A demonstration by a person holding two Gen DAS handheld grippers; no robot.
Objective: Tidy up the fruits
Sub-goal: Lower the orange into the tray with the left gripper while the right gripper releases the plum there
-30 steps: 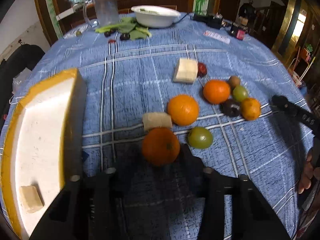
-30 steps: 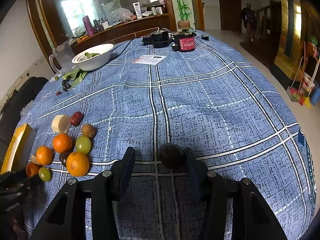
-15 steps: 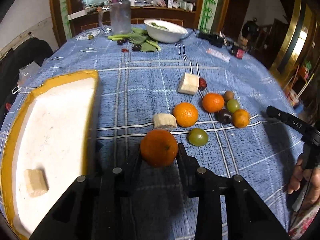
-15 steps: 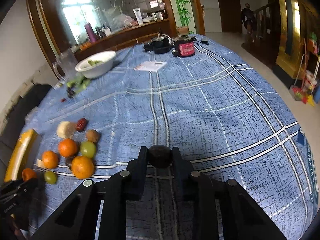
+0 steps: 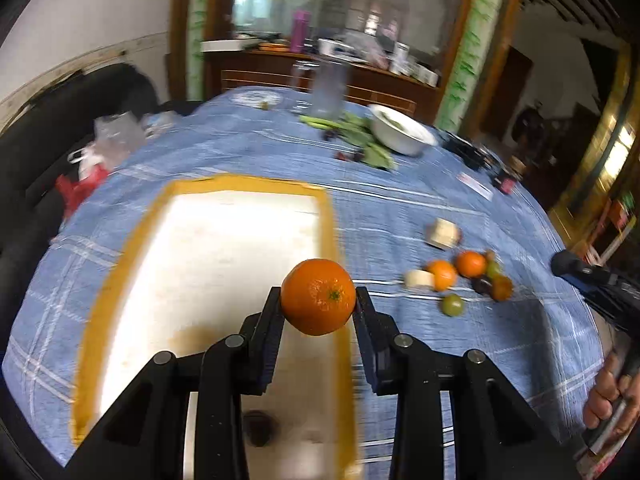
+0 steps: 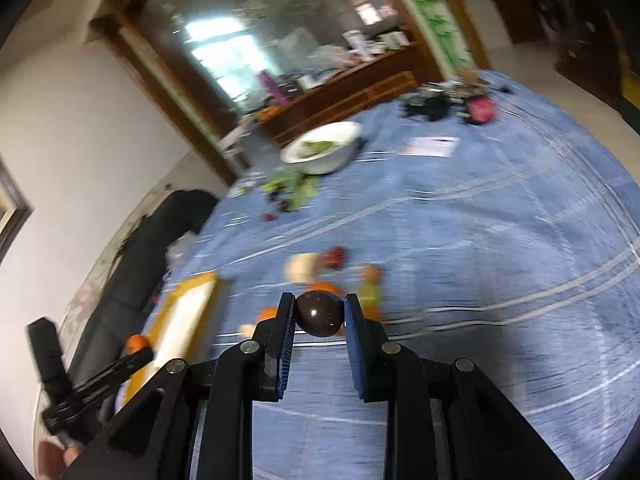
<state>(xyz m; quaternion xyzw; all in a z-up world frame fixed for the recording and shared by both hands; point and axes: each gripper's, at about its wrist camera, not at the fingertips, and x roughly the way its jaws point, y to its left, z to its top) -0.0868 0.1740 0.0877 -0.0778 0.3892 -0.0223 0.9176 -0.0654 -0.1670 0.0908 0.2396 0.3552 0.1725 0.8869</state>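
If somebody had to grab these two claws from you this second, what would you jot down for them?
Left claw: shut on an orange, held in the air over the yellow-rimmed white tray.
Right claw: shut on a dark round fruit, lifted above the blue tablecloth.
Done: both fruits picked up; one dark item already lies in the tray.
Left: set both down in the tray, then fetch the loose pile of oranges, green fruits and pale blocks right of the tray.
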